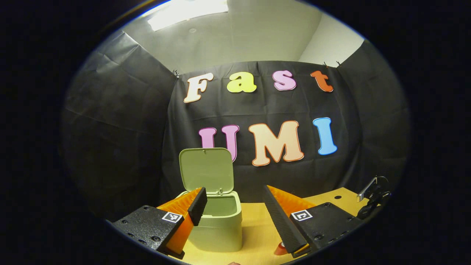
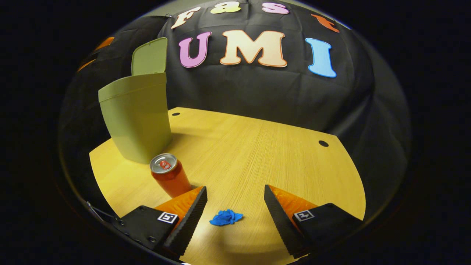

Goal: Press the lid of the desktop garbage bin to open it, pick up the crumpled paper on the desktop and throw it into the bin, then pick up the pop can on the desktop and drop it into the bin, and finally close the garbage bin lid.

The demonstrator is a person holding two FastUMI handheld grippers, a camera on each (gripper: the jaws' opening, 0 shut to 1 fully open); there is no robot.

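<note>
Now the desktop garbage bin (image 1: 220, 221) stands on the wooden desktop (image 2: 257, 154) with its lid (image 1: 206, 170) swung up and standing upright behind the opening, so the inside of the bin is visible in the left gripper view. The left gripper (image 1: 232, 200) hangs just in front of the bin, a little above the table. Its two fingers are spread wide apart and nothing is between them; the left finger overlaps the front left corner of the bin in the picture, but I cannot tell if it touches it. At the bottom edge of this view, beside the right finger, a small part of the red pop can (image 1: 280, 249) shows.

In the right gripper view the pop can (image 2: 170, 176) stands upright on the desktop, near the bin (image 2: 137, 117) and in front of it. The crumpled paper (image 2: 225, 217), which is blue, lies on the table to the right of the can, apart from it. The right gripper (image 2: 235, 200) is above this paper with its fingers released and wide; the paper lies between the two fingertips in the picture, lower than them, and neither finger touches it.
</note>
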